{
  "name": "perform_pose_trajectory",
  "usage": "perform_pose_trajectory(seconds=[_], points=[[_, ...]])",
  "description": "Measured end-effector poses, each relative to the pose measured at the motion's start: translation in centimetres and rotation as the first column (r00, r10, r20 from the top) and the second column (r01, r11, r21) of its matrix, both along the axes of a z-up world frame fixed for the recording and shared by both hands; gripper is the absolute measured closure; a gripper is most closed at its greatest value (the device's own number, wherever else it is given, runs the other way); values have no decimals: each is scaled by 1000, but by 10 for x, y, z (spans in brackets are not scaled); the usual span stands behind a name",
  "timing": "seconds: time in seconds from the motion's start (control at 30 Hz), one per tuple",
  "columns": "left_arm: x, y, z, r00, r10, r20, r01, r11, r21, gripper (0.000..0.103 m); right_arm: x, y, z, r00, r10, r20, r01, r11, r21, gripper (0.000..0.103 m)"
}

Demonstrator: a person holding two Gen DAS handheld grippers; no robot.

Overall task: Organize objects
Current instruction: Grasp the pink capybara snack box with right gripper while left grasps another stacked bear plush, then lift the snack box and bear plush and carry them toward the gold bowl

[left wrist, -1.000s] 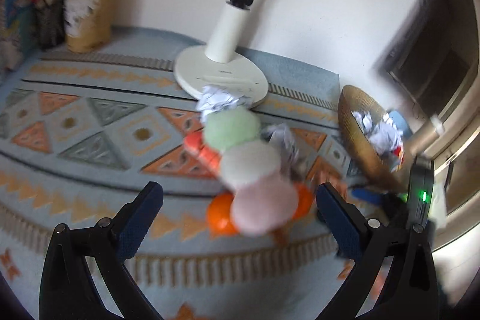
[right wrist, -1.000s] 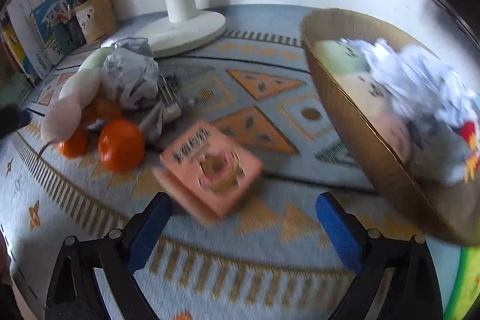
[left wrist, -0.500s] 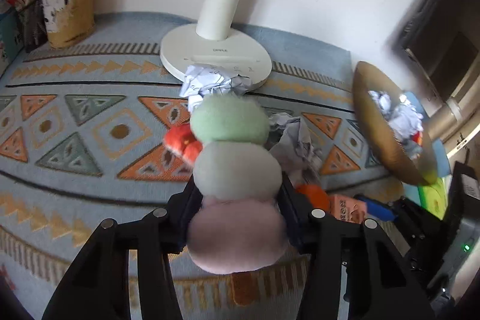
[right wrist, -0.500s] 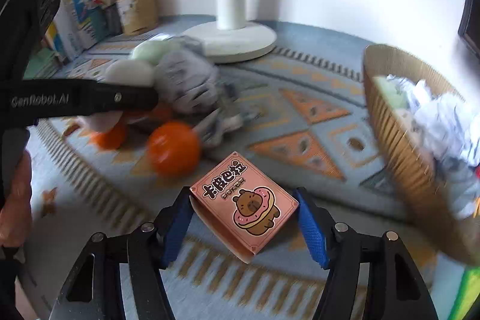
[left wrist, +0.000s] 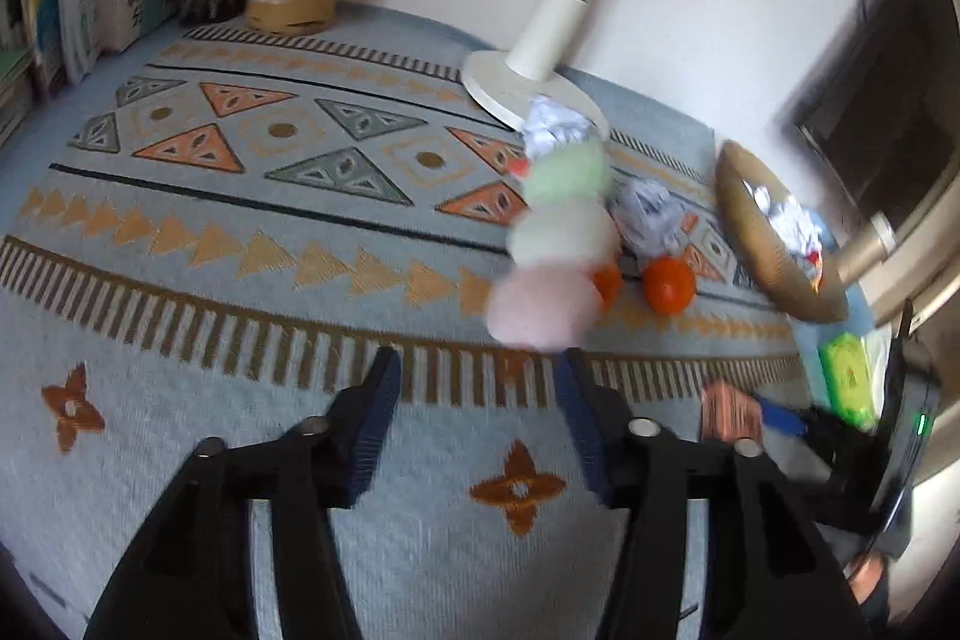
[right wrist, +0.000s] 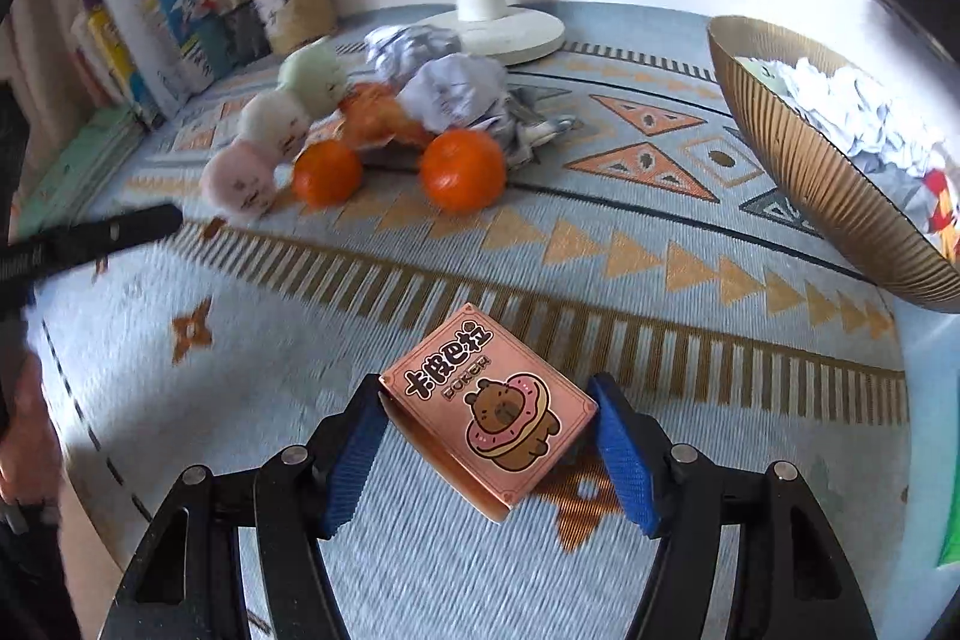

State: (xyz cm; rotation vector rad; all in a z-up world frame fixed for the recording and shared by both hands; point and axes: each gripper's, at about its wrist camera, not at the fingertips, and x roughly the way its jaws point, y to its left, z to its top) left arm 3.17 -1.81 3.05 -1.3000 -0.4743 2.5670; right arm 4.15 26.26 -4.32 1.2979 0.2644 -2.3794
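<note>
Right claw [right wrist: 489, 451] clamped on a pink card box [right wrist: 489, 415], low in the frame.
Left claw [left wrist: 477, 421] is opening, nothing between its pads; the plush toy [left wrist: 555, 244] lies right of centre, beside two oranges [left wrist: 669, 285].

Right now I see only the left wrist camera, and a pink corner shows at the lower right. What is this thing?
Observer: A pink box with a bear in a donut drawn on it. The right gripper has its jaws closed on it.
Operator: How many oranges are there? The toy hides part of them from me.
Observer: Two oranges, side by side in front of the crumpled paper.
Operator: Does the toy have a face?
Observer: Yes, each of the three balls of the plush toy shows a small face.
</note>
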Motion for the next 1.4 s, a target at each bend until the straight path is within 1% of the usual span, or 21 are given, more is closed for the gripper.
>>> perform_pose_trajectory(seconds=[0.07,0.2,0.27,0.33,0.4,0.43,0.47,0.5,0.57,0.63,0.73,0.77,0.83,0.93,1.07,1.1,1.13,1.17,1.27,1.37,1.4], points=[[-18,0,4,1000,-19,2,19,999,49,48,2,-3,-2,1000,17,-15,-16,999,32,34],[-48,22,3,997,-74,2,74,994,75,34,3,0,-3,1000,2,-15,-1,1000,23,32],[-61,34,-2,996,-91,13,90,993,79,32,3,-1,-4,1000,9,-12,-8,1000,18,28],[-78,45,-14,995,-90,48,87,994,62,32,4,-3,-5,1000,24,-5,-24,999,30,18],[-88,51,-23,993,-92,69,88,994,59,34,7,-2,-5,999,37,-1,-37,999,33,16],[-86,51,-21,996,-84,38,82,995,51,39,7,0,-5,999,39,1,-39,999,27,16],[-86,51,-22,994,-99,41,96,993,66,53,8,5,-4,999,37,3,-37,999,8,16],[-85,51,-23,992,-118,46,112,989,101,59,8,11,-3,999,31,7,-31,999,-27,16],[-78,48,-19,994,-106,21,104,991,82,60,7,19,-1,1000,25,12,-24,997,-78,17],[-64,42,-7,997,-74,-13,74,997,18,60,2,23,-1,999,27,28,-24,993,-117,17],[-40,25,9,998,-19,-53,15,997,-69,60,0,22,2,997,38,66,-30,993,-118,17],[-35,19,9,999,-20,-40,17,996,-88,60,2,21,2,996,50,75,-40,992,-121,17],[-23,7,6,1000,-26,12,27,994,-107,60,11,20,3,995,87,50,-83,993,-85,17],[-10,-10,-5,999,-5,51,11,991,-133,60,15,18,-4,992,120,25,-121,991,52,16],[-2,-18,-17,998,22,67,-13,992,-128,60,11,25,-1,993,117,-17,-115,988,102,17],[-2,-17,-17,998,26,59,-18,991,-134,60,6,25,-1,993,116,-17,-115,990,80,20],[-2,-15,-17,998,28,58,-19,989,-146,60,3,24,-1,992,122,-12,-121,992,43,32],[-3,-10,-16,998,31,57,-21,985,-173,60,-1,23,-1,992,124,-17,-124,992,10,35],[-6,1,-16,998,26,54,-12,970,-244,58,-5,10,0,990,136,-44,-135,991,21,49],[-6,14,-17,999,7,42,7,948,-318,54,-2,-2,-1,989,135,-56,-134,991,30,52],[-5,17,-17,999,-7,44,21,946,-323,53,1,-3,-1,989,136,-54,-135,991,21,60]])
